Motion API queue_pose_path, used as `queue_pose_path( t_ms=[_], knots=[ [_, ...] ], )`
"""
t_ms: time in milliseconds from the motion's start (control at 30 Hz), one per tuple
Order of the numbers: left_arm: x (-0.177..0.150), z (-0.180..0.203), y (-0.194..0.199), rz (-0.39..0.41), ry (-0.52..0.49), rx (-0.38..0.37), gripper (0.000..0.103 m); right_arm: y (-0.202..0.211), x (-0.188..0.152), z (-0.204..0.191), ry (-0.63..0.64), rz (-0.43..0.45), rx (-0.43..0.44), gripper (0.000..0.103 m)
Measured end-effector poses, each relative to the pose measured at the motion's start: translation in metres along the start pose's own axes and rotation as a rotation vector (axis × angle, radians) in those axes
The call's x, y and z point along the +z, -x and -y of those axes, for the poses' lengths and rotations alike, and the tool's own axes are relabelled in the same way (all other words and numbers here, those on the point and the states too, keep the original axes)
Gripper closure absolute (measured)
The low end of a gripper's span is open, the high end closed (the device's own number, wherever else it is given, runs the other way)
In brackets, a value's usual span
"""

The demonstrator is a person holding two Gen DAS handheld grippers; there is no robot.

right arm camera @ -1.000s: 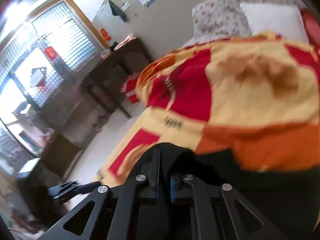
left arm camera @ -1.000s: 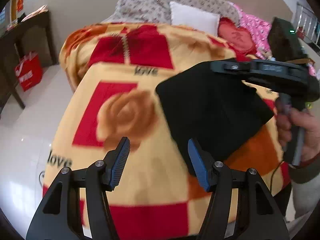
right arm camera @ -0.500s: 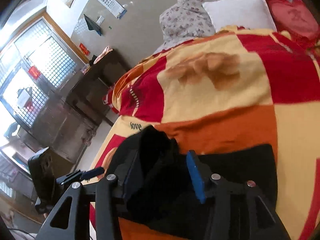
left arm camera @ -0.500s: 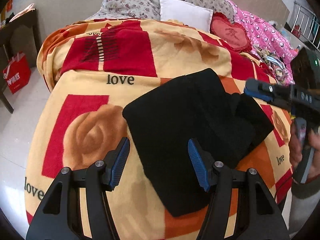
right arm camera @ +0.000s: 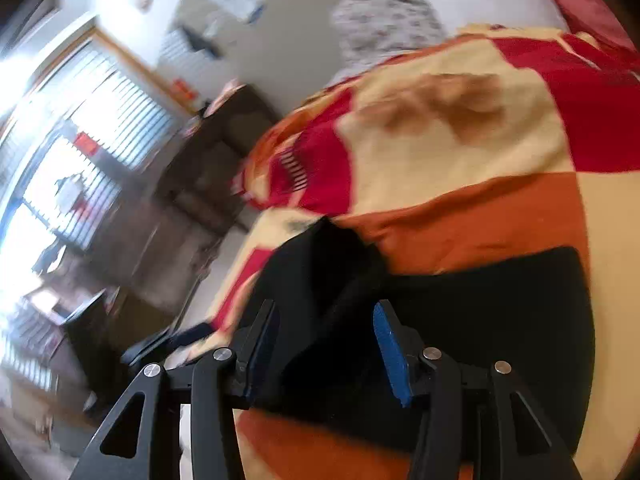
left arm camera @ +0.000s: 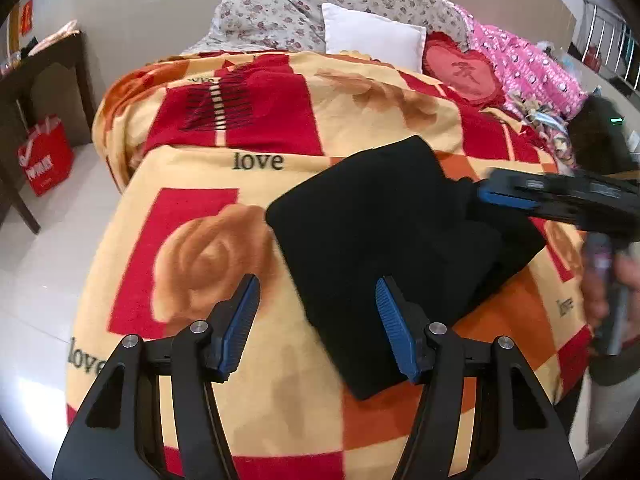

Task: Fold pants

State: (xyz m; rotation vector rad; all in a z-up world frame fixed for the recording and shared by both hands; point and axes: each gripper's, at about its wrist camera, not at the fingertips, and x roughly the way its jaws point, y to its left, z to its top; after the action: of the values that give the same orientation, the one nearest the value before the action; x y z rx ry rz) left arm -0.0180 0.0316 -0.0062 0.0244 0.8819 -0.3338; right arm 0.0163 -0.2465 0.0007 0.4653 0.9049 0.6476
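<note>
Having just spread its fingers to let go, the right gripper [right arm camera: 324, 344] leaves the folded black pants [left arm camera: 384, 240] resting on the bed's blanket [left arm camera: 192, 256], at three o'clock of the idle, open left gripper [left arm camera: 316, 320].

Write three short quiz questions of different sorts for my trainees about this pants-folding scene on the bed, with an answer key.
1. True or false: the black pants lie folded on the blanket.
2. Which word is printed on the blanket beyond the pants? A) home B) love C) rose
3. Fill in: the left gripper and the right gripper both have ____ jaws, clamping nothing.

Key: 1 true; 2 B; 3 open. The right gripper's jaws have just been opening, with pants fabric lying loose between them.
</note>
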Motion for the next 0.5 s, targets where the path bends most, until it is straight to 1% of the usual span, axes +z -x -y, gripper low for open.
queue_pose_path(
  t_ms=[67, 133, 200, 233, 267, 300, 333, 433, 500],
  knots=[
    [0.000, 0.001, -0.001, 0.004, -0.010, 0.013, 0.043, 0.000, -0.009, -0.013, 0.035, -0.038, 0.015, 0.055],
    [-0.002, 0.002, -0.002, 0.003, -0.010, 0.009, 0.043, -0.011, -0.020, -0.015, 0.004, -0.099, 0.024, 0.055],
    [-0.005, 0.004, -0.003, -0.001, -0.010, -0.002, 0.043, -0.024, -0.030, -0.017, -0.004, -0.120, 0.051, 0.057],
    [-0.006, 0.004, -0.003, -0.004, -0.011, -0.002, 0.043, -0.029, -0.030, -0.018, -0.007, -0.111, 0.058, 0.068],
    [-0.007, 0.005, -0.005, -0.009, -0.011, 0.001, 0.043, -0.036, -0.029, -0.020, -0.003, -0.095, 0.060, 0.082],
    [-0.006, 0.006, -0.005, -0.013, -0.011, 0.002, 0.043, -0.040, -0.026, -0.024, 0.021, -0.076, 0.055, 0.088],
    [-0.005, 0.006, -0.005, -0.014, -0.009, 0.001, 0.043, -0.042, -0.021, -0.029, 0.051, -0.060, 0.039, 0.094],
    [0.006, 0.009, -0.001, 0.006, -0.011, -0.009, 0.043, -0.034, -0.003, -0.048, 0.163, 0.001, -0.044, 0.096],
    [0.015, 0.015, -0.002, 0.018, -0.021, -0.008, 0.043, -0.033, 0.010, -0.057, 0.251, 0.055, -0.175, 0.096]
  ],
)
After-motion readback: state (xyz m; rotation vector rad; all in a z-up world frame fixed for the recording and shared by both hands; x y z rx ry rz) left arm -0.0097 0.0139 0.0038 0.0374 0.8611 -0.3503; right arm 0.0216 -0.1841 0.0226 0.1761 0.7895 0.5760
